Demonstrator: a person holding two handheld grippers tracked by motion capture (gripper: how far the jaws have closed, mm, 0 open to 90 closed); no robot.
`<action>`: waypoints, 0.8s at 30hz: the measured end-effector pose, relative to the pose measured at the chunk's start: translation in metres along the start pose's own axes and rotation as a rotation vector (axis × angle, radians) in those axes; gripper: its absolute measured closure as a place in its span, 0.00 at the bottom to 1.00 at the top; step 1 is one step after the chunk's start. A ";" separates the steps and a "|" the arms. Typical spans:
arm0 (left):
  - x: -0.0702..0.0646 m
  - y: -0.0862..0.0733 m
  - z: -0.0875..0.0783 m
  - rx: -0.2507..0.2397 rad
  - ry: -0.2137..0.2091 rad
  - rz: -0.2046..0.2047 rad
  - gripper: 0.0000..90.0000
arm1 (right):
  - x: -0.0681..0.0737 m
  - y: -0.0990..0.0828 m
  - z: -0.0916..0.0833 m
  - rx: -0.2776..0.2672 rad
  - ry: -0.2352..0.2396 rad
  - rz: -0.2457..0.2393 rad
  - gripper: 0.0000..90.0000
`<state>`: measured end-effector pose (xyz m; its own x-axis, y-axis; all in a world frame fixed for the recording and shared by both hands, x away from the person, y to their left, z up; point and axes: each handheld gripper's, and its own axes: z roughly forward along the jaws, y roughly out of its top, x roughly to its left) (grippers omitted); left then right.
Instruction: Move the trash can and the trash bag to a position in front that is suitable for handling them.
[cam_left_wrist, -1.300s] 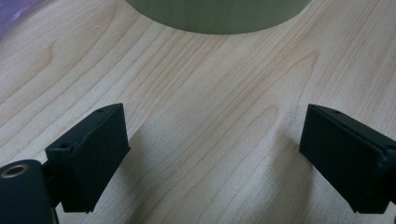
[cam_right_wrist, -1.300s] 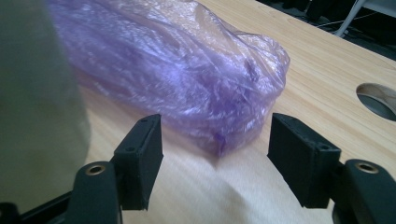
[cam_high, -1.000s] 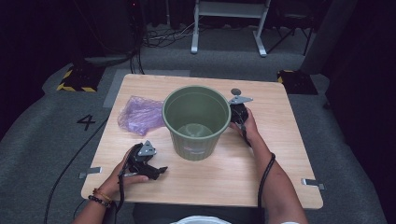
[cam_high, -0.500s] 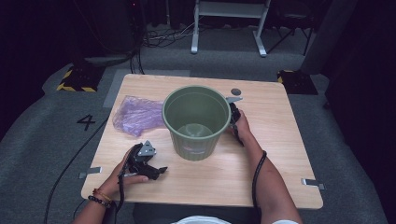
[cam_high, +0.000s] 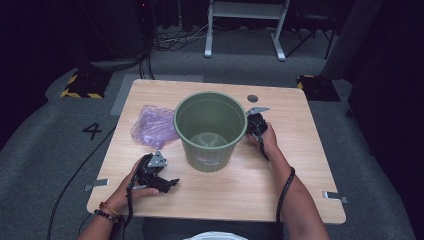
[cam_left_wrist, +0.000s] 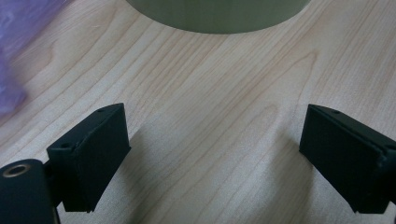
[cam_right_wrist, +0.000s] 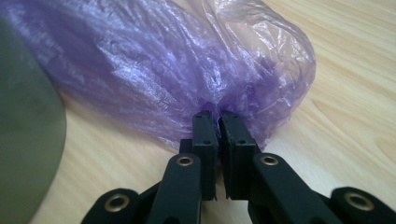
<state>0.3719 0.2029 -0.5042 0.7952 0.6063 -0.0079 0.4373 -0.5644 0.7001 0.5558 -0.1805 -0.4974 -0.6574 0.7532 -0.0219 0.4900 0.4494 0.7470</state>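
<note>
Right fingers (cam_right_wrist: 205, 135): clenched on a fold of the purple plastic bag (cam_right_wrist: 163, 70). The jaws have just been closing, with the film pinched between them. In the right gripper view the bag bulges from 10 to 2 o'clock of the right gripper (cam_right_wrist: 218, 114), lying on the wooden table (cam_high: 300, 165). The green bin (cam_high: 207, 155) fills the 9 o'clock edge.

Left fingers (cam_left_wrist: 100, 149): released, spread wide, with bare tabletop between them. The left gripper (cam_left_wrist: 212, 140) rests on the table at 7 o'clock of the bin, with the bin base at its 12 o'clock.

High view: purple film lies at the bin's 9 o'clock, touching its wall. The right hand sits at the bin's 3 o'clock.
</note>
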 end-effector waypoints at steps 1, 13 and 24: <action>0.000 0.000 0.000 0.000 0.001 0.000 0.09 | -0.001 -0.003 -0.004 0.000 -0.006 -0.002 0.95; 0.000 0.000 0.000 0.000 0.001 0.001 0.09 | -0.013 -0.051 -0.059 0.020 -0.071 0.035 0.94; 0.000 0.000 0.000 0.000 0.001 0.001 0.09 | 0.006 -0.103 -0.119 0.030 -0.102 0.018 0.91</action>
<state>0.3719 0.2029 -0.5041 0.7949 0.6067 -0.0066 0.4369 -0.5648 0.7001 0.4336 -0.2797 -0.4949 -0.5878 0.8053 -0.0772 0.5192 0.4488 0.7273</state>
